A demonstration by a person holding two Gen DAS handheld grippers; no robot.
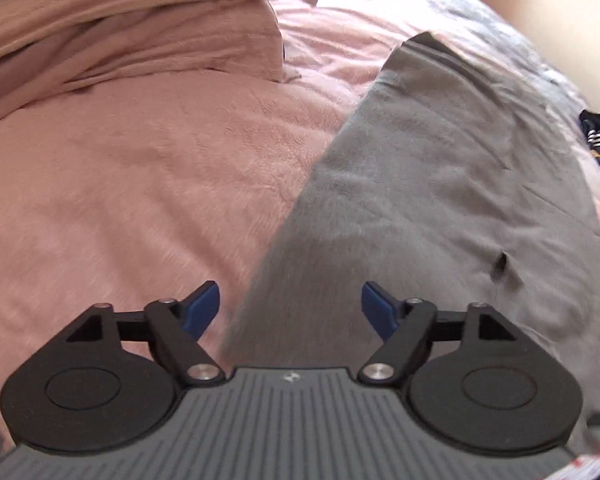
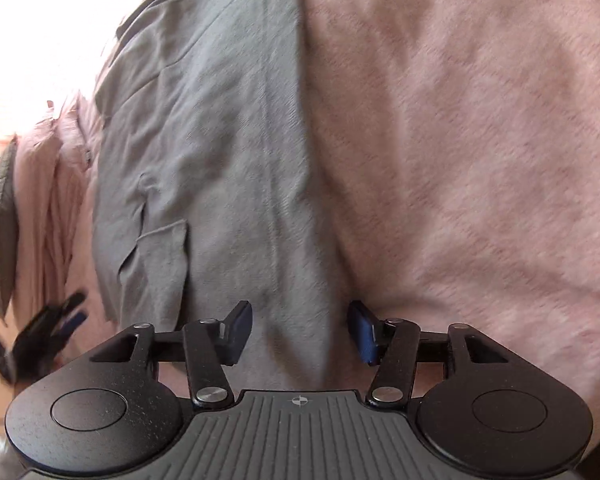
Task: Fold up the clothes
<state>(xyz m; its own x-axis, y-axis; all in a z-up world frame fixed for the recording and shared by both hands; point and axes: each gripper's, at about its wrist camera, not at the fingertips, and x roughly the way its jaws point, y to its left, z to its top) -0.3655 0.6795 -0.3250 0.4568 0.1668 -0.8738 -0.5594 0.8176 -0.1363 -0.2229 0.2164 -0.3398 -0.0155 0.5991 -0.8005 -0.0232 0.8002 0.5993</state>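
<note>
Both claws hang over the bed empty: left gripper (image 1: 290, 306) spread wide, right gripper (image 2: 300, 330) parted; grey garment (image 1: 440, 200) lies flat on the pink blanket (image 1: 140, 200) beneath them.

A plain grey garment (image 1: 452, 184) lies on a pale pink fuzzy blanket (image 1: 148, 184). The pillow (image 1: 148, 28) is dusty pink. The tongs (image 1: 290, 308) are black with blue pads (image 1: 202, 306).
</note>
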